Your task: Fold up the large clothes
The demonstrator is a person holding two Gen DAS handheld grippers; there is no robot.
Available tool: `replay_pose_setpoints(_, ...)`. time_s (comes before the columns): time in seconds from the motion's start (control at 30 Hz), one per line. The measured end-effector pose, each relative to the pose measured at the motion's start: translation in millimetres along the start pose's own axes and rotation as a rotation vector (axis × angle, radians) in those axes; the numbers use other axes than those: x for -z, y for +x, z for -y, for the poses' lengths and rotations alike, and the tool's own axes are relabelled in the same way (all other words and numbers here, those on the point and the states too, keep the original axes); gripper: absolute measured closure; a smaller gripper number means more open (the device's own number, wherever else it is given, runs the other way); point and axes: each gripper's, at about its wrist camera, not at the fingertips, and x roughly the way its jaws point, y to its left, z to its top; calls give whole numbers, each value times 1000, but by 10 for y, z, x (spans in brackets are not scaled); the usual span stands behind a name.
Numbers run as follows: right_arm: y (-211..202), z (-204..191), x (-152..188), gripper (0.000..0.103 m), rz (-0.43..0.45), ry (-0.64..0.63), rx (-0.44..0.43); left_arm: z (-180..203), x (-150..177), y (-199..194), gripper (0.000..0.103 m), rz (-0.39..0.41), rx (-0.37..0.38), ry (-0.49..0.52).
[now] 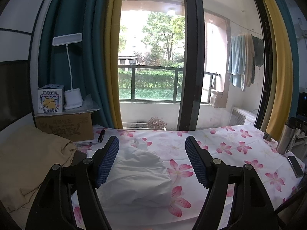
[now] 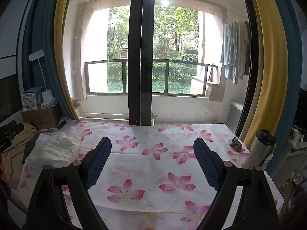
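A white garment (image 1: 138,178) lies folded in a soft bundle on the floral tablecloth (image 1: 230,149), near the table's left end. My left gripper (image 1: 151,143) is open and empty, held just above and in front of the bundle, which shows between its blue pads. In the right wrist view the same white garment (image 2: 57,151) sits at the left. My right gripper (image 2: 152,143) is open and empty over bare floral cloth (image 2: 153,164) at mid table. A tan garment (image 1: 28,163) lies heaped left of the white one.
A cardboard box (image 1: 65,124) with a small printed box and a white desk lamp (image 1: 73,97) stands at the back left. A steel flask (image 2: 257,149), a small dark figurine (image 2: 237,143) and a phone (image 1: 295,165) sit at the right edge. Glass doors stand behind the table.
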Motion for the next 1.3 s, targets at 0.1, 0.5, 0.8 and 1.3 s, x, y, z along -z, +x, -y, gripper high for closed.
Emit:
replay_pose_setpoints(0.1,0,-1,1,16,-1,0,0,-7,0,3,28,-1,1,-1)
replay_pose_setpoints(0.5,4,-18,-8,16,-6,-1,-1,-6,10,-7,28,0,7,-1)
replay_pose_setpoints(0.8,1,-31,-8,16,-6,-4,-3,-11,8,-11,28,0,4,-1)
replay_pose_setpoints(1.3,4,-39,-4,16,-8,-5,-5,-21,17,1,28,-13,16,2)
